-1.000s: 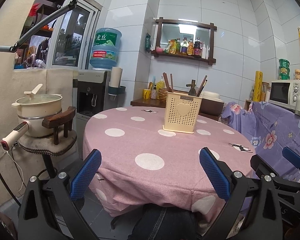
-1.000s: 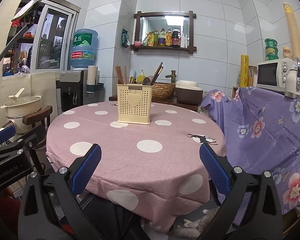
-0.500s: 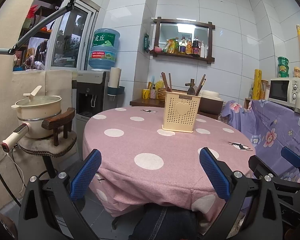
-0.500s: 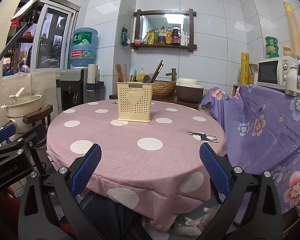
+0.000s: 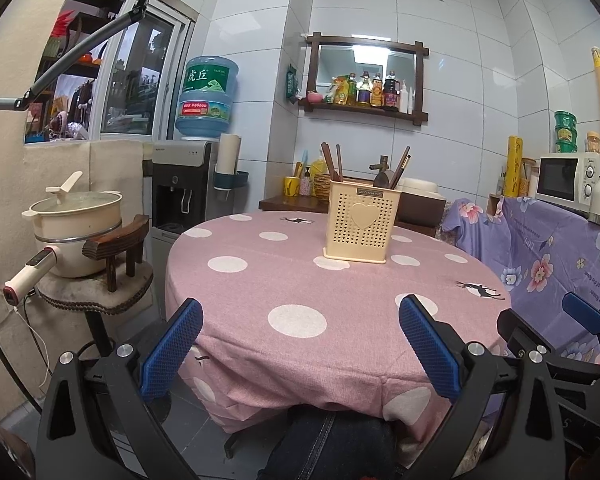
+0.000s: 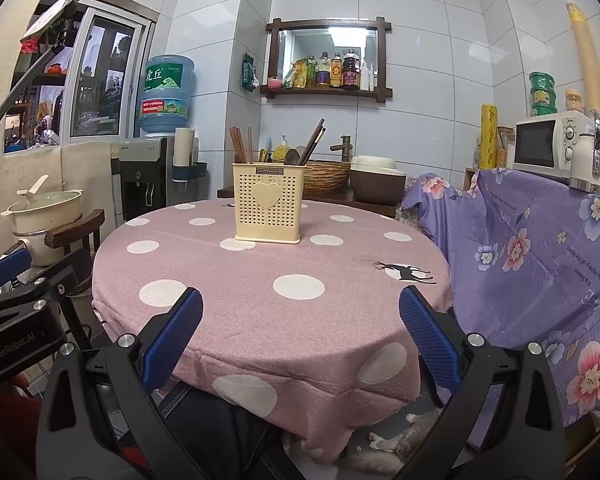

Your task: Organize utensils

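Both claws spread wide, nothing held: left gripper (image 5: pixel 300 344) and right gripper (image 6: pixel 300 334) sit low-centre in their frames, near table (image 6: pixel 220 272) edge. Cream utensil holder (image 6: pixel 267 202) stands upright mid-frame w/ chopsticks (image 6: pixel 240 146) and spoon (image 6: pixel 292 157) inside.

Looks like a small home kitchen with white tiled walls. There's a water dispenser (image 5: pixel 188 184) with a big blue jug (image 5: pixel 207 96), a microwave (image 6: pixel 548 142), a wall shelf of sauce bottles (image 6: pixel 332 72), a pot (image 5: pixel 74 220) on a stool, and a round tabletop (image 6: pixel 268 264) in a pink polka-dot cloth.
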